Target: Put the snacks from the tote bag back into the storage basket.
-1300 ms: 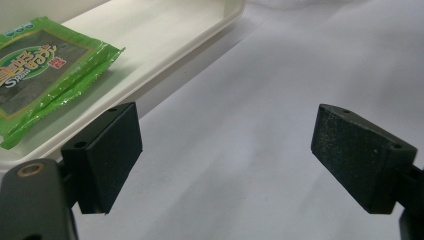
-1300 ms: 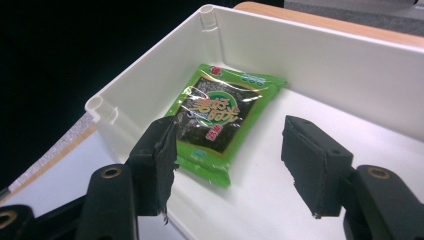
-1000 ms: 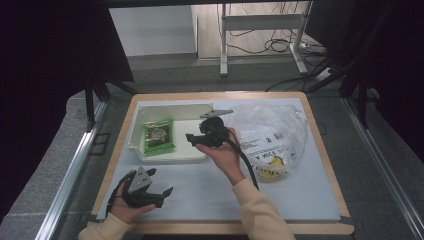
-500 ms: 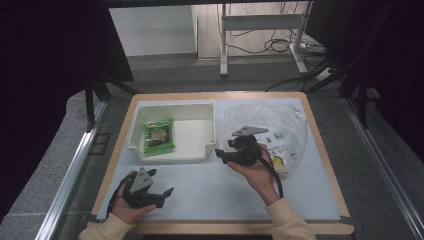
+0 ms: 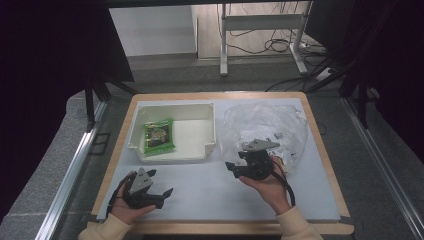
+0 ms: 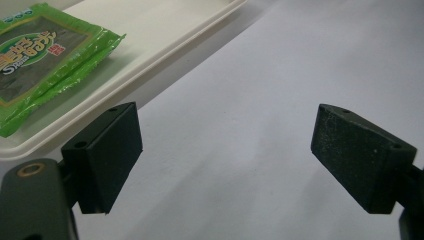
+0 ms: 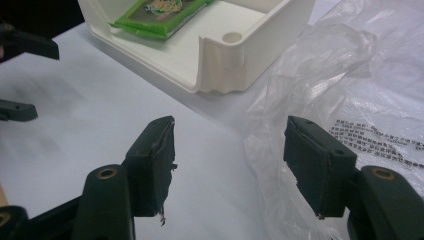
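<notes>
High view: one green snack packet (image 5: 158, 136) already lies flat in the left part of the white tray (image 5: 210, 131), so a placement looks done. Clear plastic bag (image 5: 265, 127) sits crumpled on the surface (image 5: 200, 185) right of the tray, with more items apparently inside near its lower edge; contents too small to identify. Judging by that, more transfers from bag to tray remain.

Right tongs (image 5: 231, 166) hover just beside the bag's lower-left edge, jaws wide apart, nothing between them. In the right gripper view the bag (image 7: 350, 80) lies ahead and to the right, its film edge close to the right jaw, contact unclear; tray corner (image 7: 232, 60) straight ahead.

Left tongs (image 5: 162, 192) rest low on the surface below the tray, wide and empty; the left gripper view puts the packet (image 6: 45, 60) up and left, well apart from them.
</notes>
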`<state>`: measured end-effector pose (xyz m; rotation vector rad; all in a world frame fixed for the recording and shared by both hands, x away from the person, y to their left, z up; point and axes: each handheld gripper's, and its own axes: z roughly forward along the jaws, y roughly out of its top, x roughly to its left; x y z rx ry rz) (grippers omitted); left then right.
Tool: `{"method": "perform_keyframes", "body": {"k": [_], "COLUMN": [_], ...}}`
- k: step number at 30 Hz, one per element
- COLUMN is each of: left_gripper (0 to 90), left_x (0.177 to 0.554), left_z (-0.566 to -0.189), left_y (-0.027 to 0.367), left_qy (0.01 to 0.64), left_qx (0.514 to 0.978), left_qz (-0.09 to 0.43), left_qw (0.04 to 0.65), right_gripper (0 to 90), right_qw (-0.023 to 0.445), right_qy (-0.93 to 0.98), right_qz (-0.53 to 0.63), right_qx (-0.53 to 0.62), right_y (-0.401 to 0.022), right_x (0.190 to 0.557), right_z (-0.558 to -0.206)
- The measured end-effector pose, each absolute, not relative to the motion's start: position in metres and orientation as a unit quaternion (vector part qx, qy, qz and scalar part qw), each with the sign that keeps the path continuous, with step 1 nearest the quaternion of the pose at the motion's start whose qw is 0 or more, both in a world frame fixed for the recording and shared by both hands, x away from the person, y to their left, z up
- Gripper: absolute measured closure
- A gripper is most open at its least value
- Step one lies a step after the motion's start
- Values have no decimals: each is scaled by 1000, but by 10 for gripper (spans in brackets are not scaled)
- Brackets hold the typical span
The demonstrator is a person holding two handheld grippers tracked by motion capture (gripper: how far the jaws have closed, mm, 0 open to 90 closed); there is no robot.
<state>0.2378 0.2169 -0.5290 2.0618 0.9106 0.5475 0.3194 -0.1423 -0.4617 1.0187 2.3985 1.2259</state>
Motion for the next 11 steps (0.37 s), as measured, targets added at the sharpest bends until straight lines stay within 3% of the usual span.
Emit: {"method": "perform_keyframes", "body": {"k": [11], "left_gripper": [129], "left_x": [238], "left_z": [-529], "left_y": [217], "left_qy": [358], "left_qx": [816], "left_qz": [217], "left_qw": [399], "right_gripper": [366], "right_qw": [129], "right_qy": [829], "right_qz": [422], "right_qx": [343], "right_y": [-139], "right_x": [319], "right_z": [-463]}}
